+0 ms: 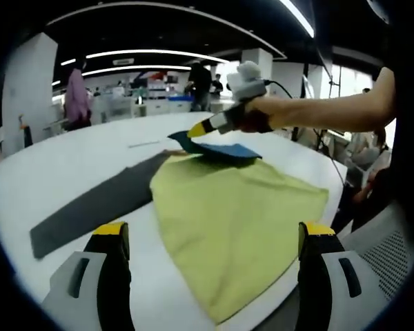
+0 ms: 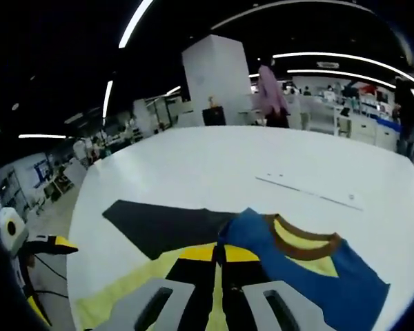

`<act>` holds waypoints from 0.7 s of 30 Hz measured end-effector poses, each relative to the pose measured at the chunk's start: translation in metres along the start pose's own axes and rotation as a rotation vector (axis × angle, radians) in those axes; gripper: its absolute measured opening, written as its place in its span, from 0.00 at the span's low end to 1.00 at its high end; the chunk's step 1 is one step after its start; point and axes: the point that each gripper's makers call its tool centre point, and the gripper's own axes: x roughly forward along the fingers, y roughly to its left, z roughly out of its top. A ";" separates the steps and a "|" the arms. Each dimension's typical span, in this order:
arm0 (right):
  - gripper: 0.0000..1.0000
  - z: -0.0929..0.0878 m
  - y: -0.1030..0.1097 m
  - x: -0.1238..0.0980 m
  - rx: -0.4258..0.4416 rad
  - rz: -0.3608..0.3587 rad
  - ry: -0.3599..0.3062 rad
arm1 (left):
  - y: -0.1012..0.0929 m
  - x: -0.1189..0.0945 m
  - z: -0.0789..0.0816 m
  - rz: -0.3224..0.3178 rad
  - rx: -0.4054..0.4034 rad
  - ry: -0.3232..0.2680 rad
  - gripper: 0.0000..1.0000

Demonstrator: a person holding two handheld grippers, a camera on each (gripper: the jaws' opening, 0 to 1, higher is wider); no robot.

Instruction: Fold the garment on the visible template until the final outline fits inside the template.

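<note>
**Top fold in hand**

Nearest, the left gripper (image 1: 210, 241) stands wide and idle over the yellow garment (image 1: 234, 221) on the white table (image 1: 69, 158). Beyond, the right gripper (image 1: 195, 129) pinches its blue collar end (image 2: 310, 269) (jaws closed), beside the dark template (image 1: 96, 203). Next, I judge: carry that end over, then release.

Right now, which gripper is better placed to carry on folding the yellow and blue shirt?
Probably the right gripper: its jaws look closed on the shirt's blue collar end. The left gripper hovers open above the yellow fabric.
</note>
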 end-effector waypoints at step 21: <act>0.00 -0.015 0.050 0.024 -0.165 0.087 0.064 | 0.003 -0.001 -0.001 0.013 -0.006 0.005 0.99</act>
